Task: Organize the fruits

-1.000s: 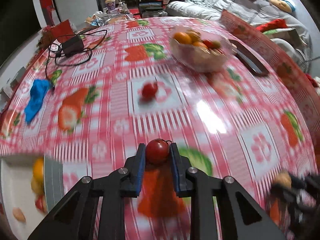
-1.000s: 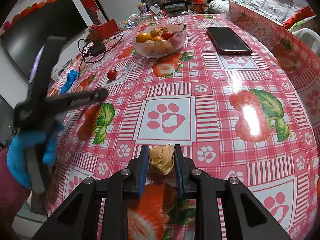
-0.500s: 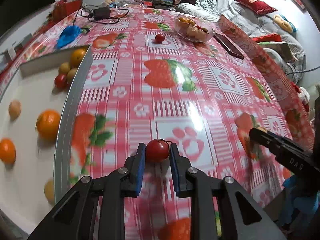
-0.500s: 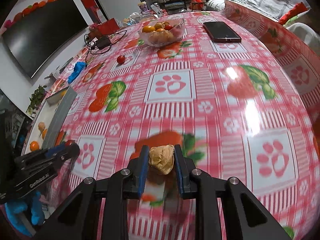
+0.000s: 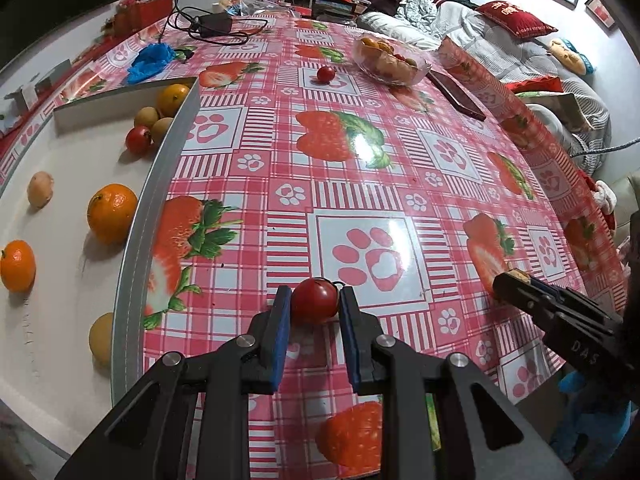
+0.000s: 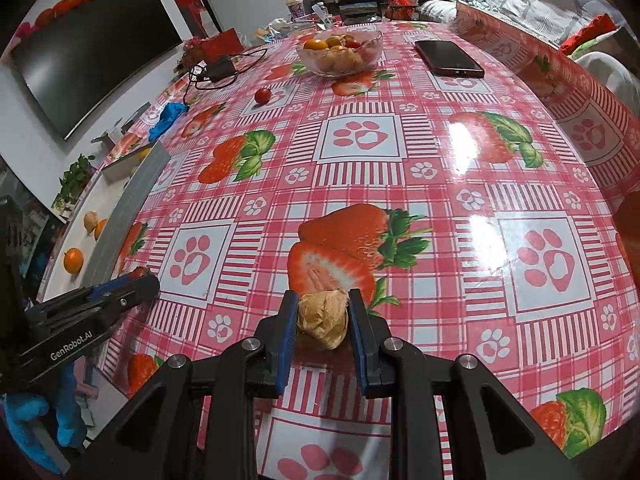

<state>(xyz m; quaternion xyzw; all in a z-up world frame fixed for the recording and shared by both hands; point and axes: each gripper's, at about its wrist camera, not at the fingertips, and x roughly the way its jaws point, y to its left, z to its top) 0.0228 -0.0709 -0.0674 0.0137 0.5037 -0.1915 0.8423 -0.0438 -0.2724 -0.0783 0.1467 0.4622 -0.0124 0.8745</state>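
My left gripper [image 5: 313,304] is shut on a red cherry tomato [image 5: 314,305] above the near part of the table, just right of the white tray [image 5: 132,248]. The tray holds several oranges [image 5: 112,213] and small fruits. My right gripper [image 6: 323,314] is shut on a tan papery husk fruit [image 6: 322,317] over the table's near edge. It also shows in the left wrist view [image 5: 516,280] at the right. A glass bowl [image 6: 339,55] of fruit stands at the far end. A loose cherry tomato [image 6: 262,95] lies on the cloth near it.
A black phone [image 6: 449,64] lies right of the bowl. A charger with cable [image 5: 212,26] and a blue cloth [image 5: 151,62] sit at the far left. The table's edge drops off at the right, with a bed beyond.
Both grippers have drawn back from the bowl toward the table's near end, each still holding its fruit. The tray has come into the left wrist view.
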